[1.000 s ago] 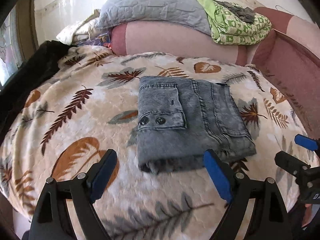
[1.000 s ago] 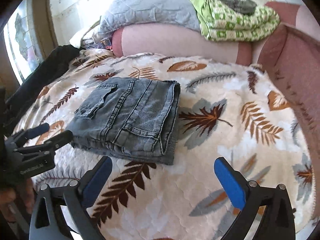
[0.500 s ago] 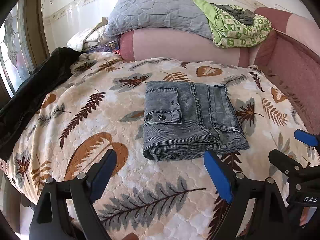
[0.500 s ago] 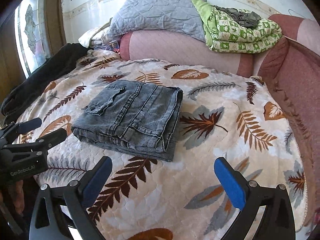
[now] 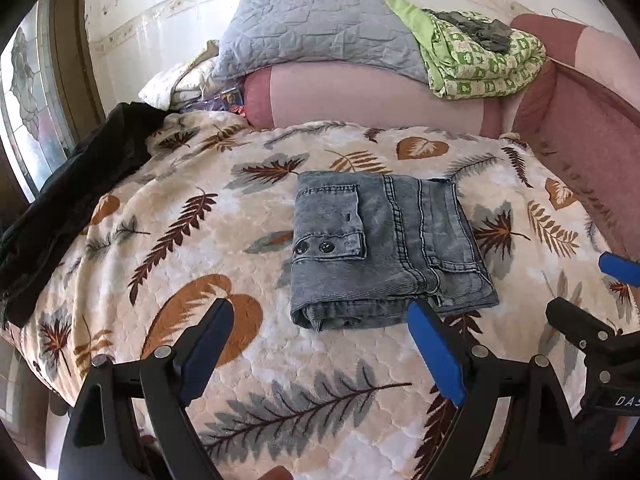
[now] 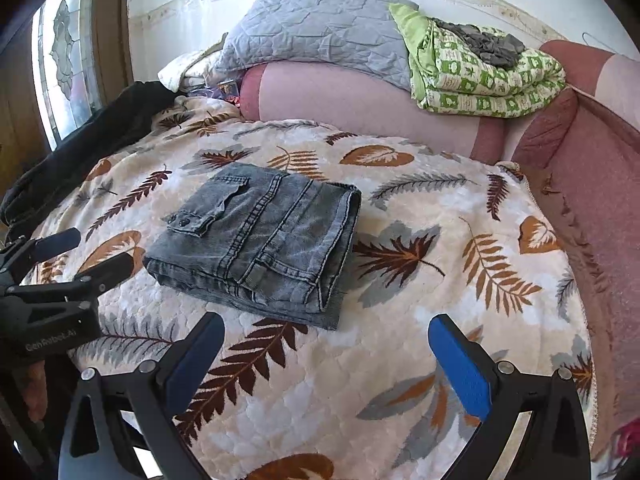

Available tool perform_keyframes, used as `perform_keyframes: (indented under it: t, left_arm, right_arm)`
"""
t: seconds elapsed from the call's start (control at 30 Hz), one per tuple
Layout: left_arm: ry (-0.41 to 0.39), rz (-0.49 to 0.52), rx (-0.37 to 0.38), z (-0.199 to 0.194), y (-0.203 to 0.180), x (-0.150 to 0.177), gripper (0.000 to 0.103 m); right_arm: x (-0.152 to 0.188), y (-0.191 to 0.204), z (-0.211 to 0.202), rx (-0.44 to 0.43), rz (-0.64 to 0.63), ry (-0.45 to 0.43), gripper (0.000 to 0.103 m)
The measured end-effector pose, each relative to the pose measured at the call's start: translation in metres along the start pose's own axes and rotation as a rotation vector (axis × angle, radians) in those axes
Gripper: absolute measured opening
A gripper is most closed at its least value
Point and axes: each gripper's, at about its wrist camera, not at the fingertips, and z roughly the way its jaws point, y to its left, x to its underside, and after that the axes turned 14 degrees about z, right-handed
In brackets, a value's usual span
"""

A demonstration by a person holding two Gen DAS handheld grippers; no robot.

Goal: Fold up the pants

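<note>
Blue pads line the inner faces of both grippers' black fingers, and in each wrist view the two pads stand far apart with only bedspread showing between them. The left gripper (image 5: pixel 320 344) has its jaws spread wide and grasps nothing; its right pad overlaps the near right corner of the pants (image 5: pixel 390 248) in the picture, though whether it touches the cloth I cannot tell. The right gripper (image 6: pixel 326 354) is likewise spread wide and empty, hovering over bare bedspread (image 6: pixel 420 280) with its pads clear of the denim. Each gripper shows at the edge of the other's view, the right one at the far right of the left wrist view and the left one at the far left of the right wrist view, both with fingers parted. The pants, grey washed denim, lie folded into a compact rectangle near the middle of the cream bedspread printed with brown and grey leaves, a buttoned flap pocket on top and the folded thickness facing the grippers. A black garment (image 5: pixel 76 204) lies along the left edge of the bed. Behind the pants, against the wall, rest a pink bolster (image 5: pixel 372 96), a grey quilted pillow (image 5: pixel 320 28) and a folded green patterned blanket (image 5: pixel 480 64).
</note>
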Motion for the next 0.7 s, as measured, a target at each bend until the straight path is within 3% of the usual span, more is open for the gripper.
perform_keyframes:
  t: [0.7]
  left_arm:
    - [-0.008, -0.045, 0.070, 0.0036, 0.0038, -0.0087, 0.089]
  right_arm:
    - [-0.0087, 0.0060, -0.0041, 0.000, 0.006, -0.005, 0.103]
